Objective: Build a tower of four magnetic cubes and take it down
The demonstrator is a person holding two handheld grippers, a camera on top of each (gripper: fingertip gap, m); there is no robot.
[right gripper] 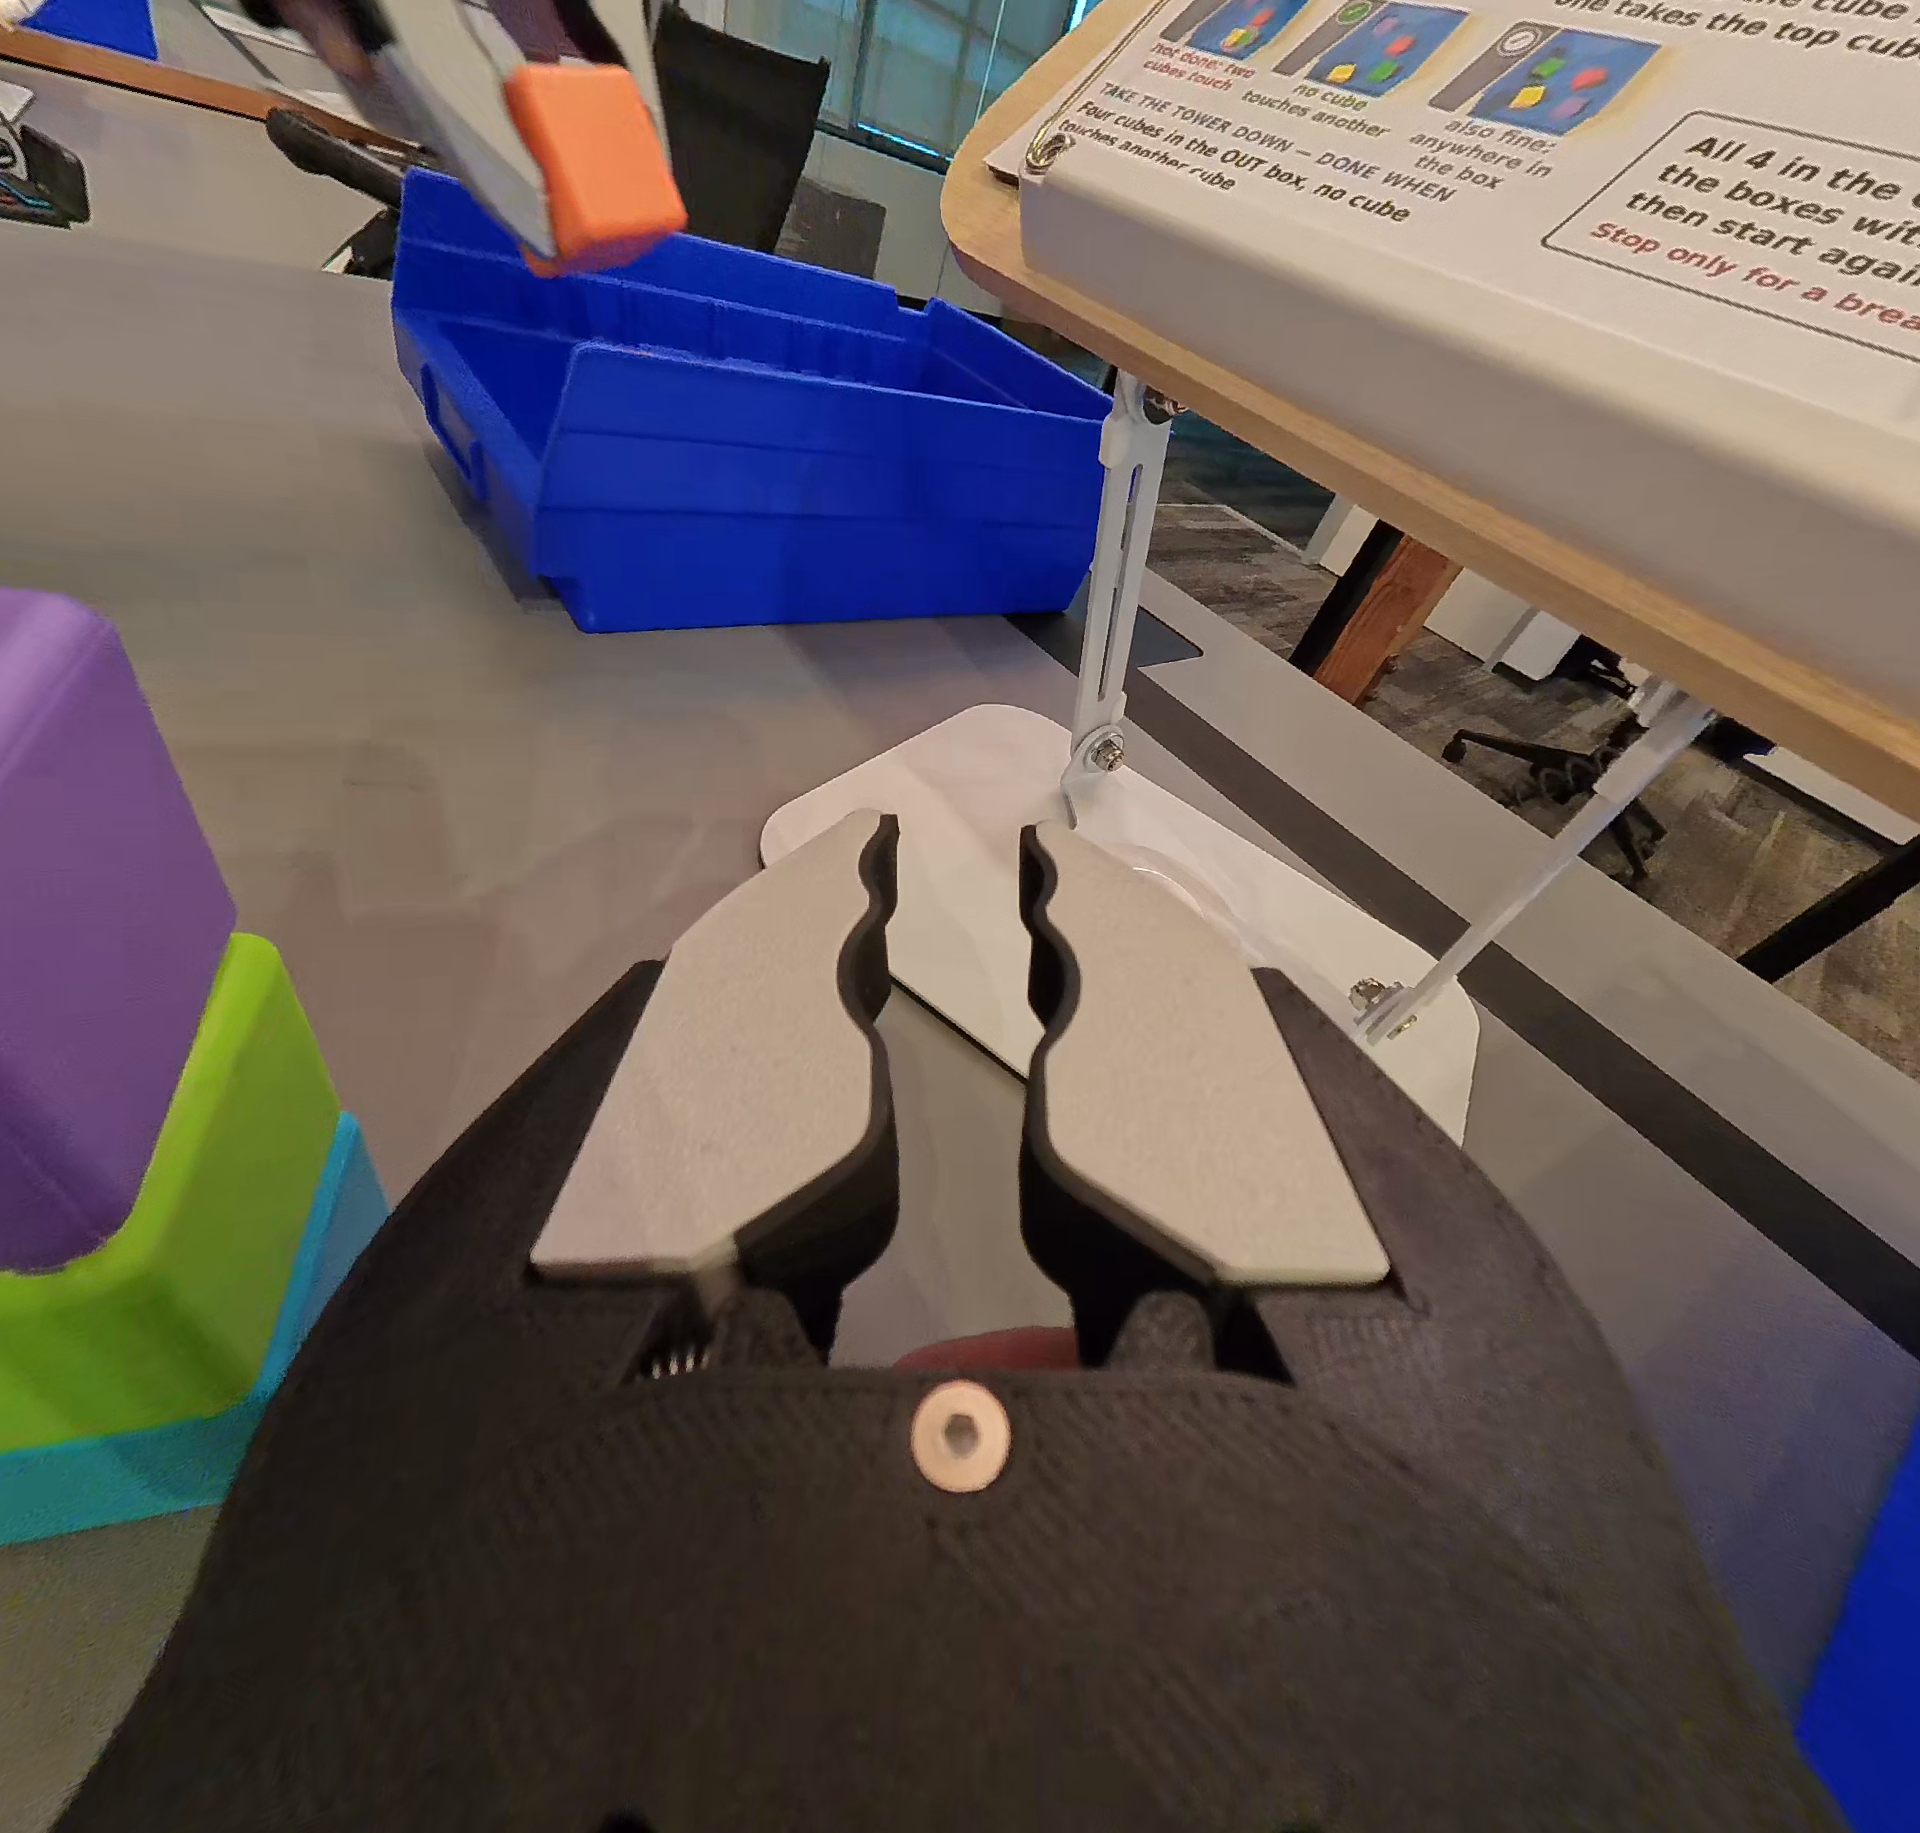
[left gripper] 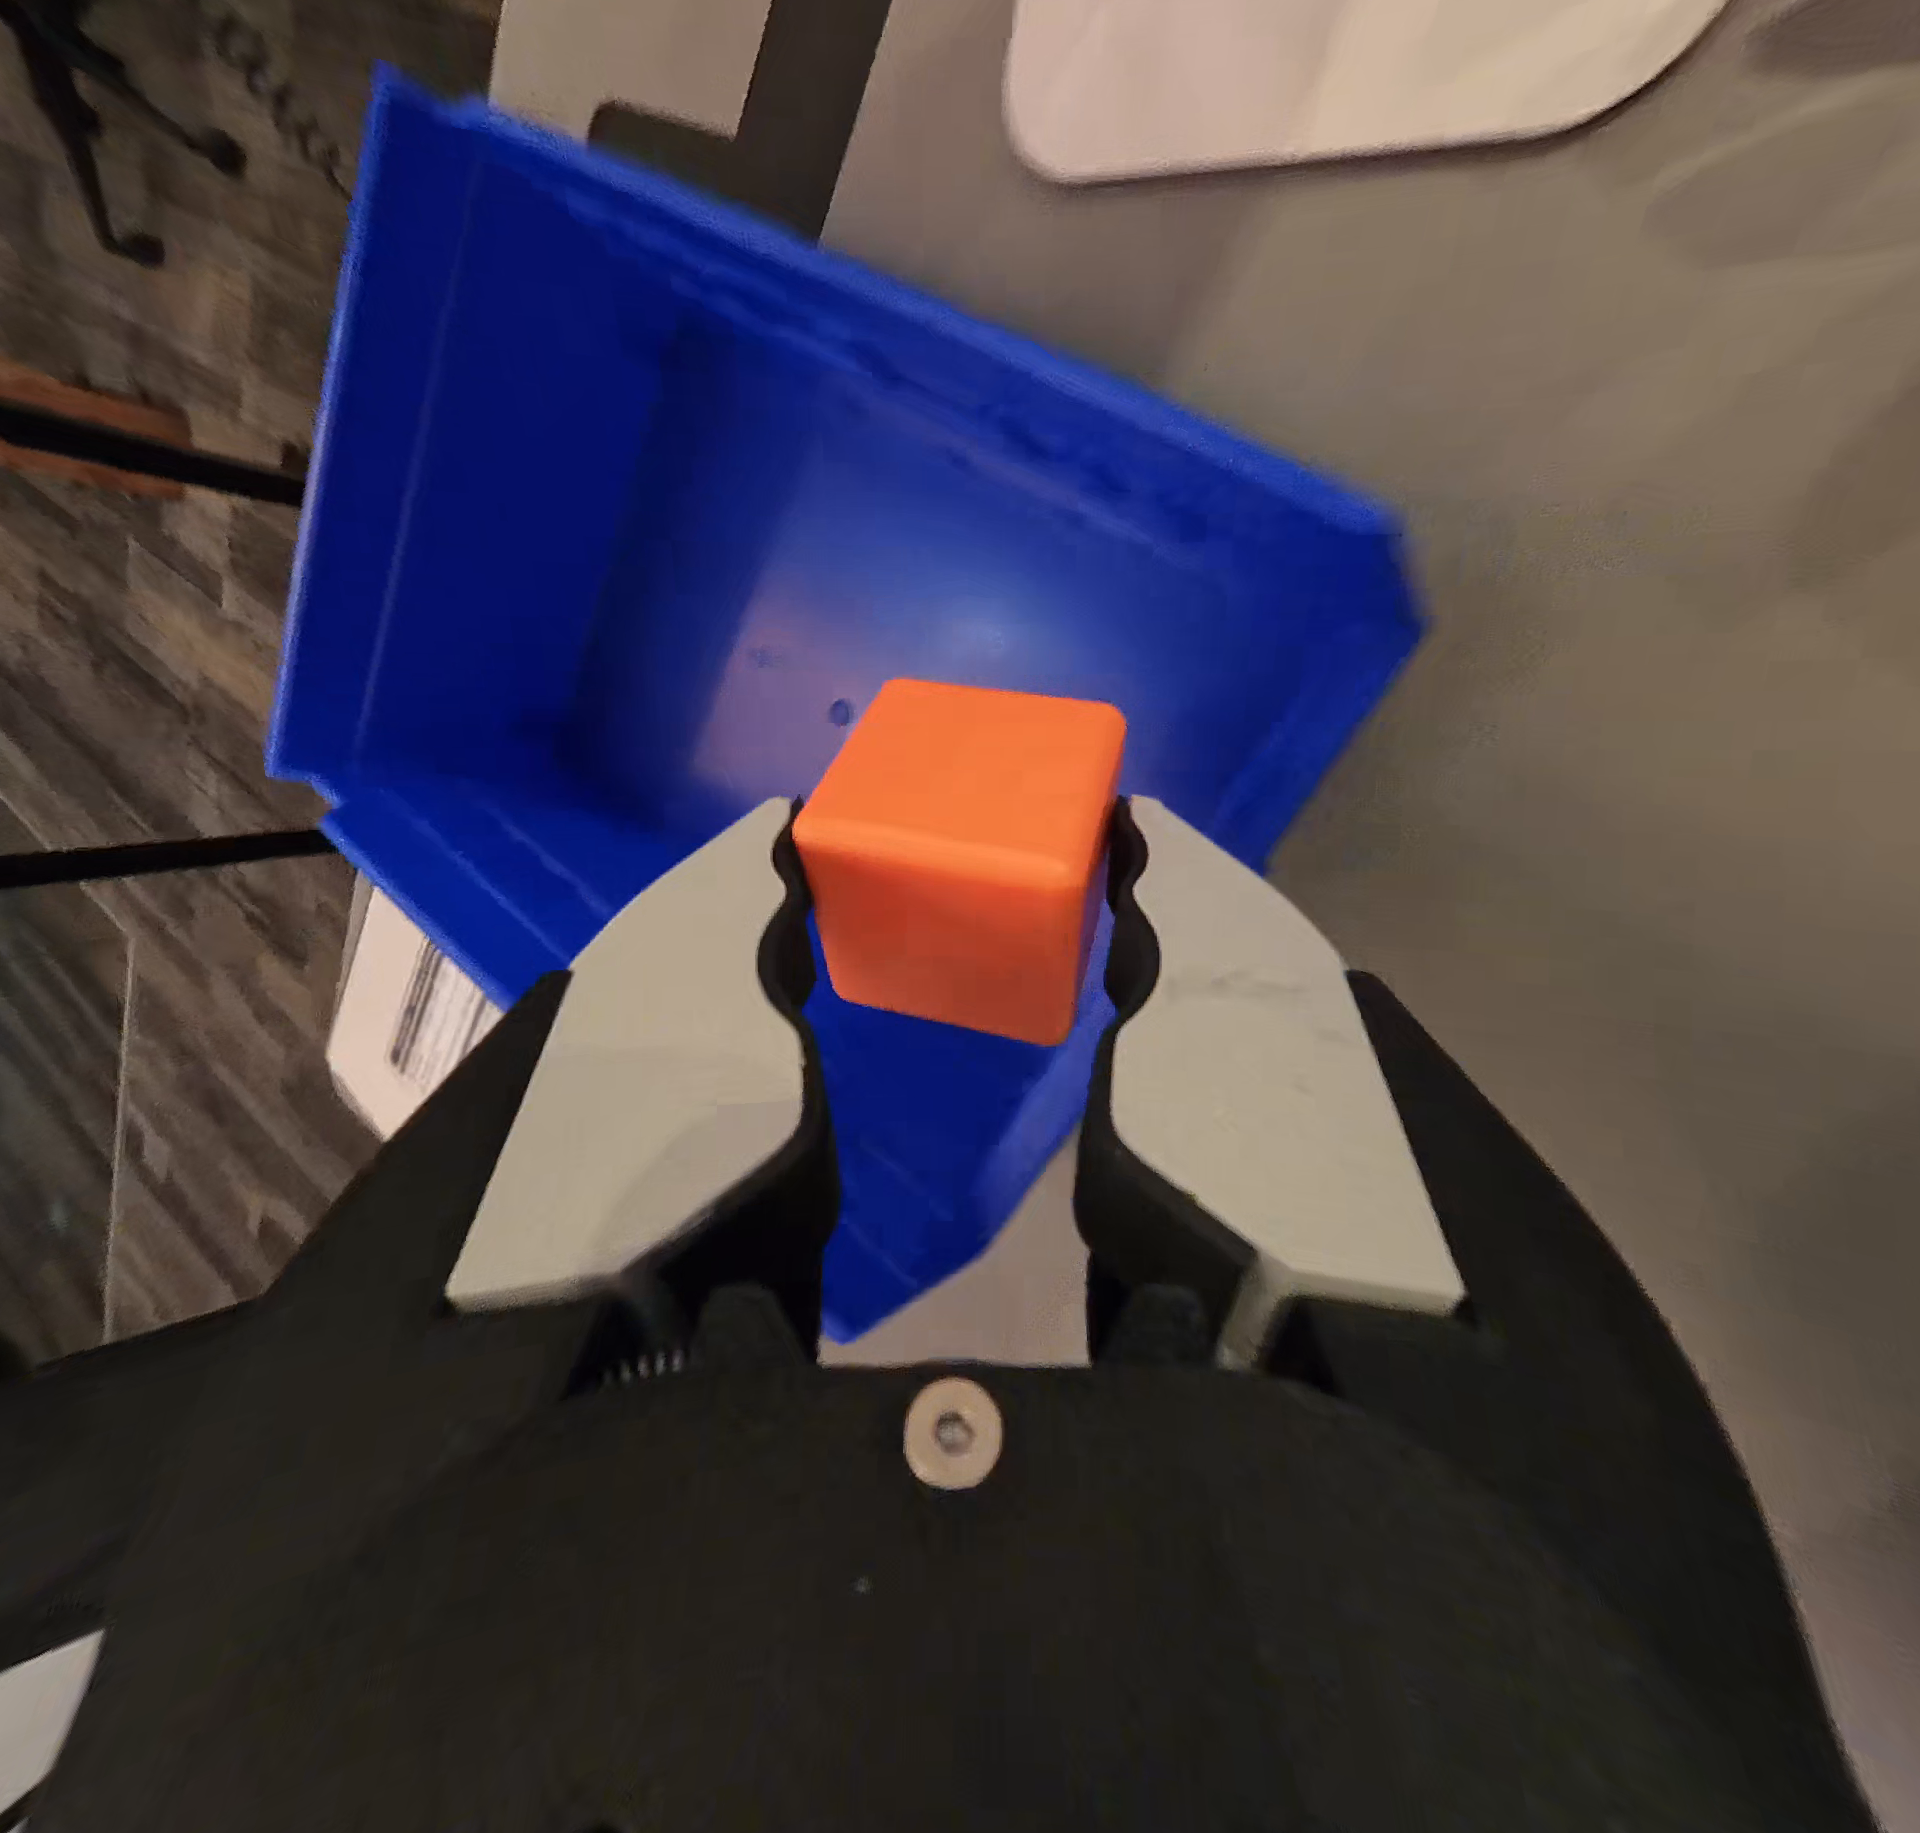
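Holding the orange cube [left gripper: 956,853] clamped above the empty blue bin [left gripper: 499,495], the left gripper [left gripper: 961,827] risks a bouncing release, while the right gripper [right gripper: 956,838], slightly parted and empty, could nudge the purple-green-cyan stack [right gripper: 135,1056] beside it.

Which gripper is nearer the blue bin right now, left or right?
Left. The left gripper holds the orange cube right above the blue bin. The right gripper sits apart from the bin, low over the grey table, holding nothing, beside the stacked cubes.
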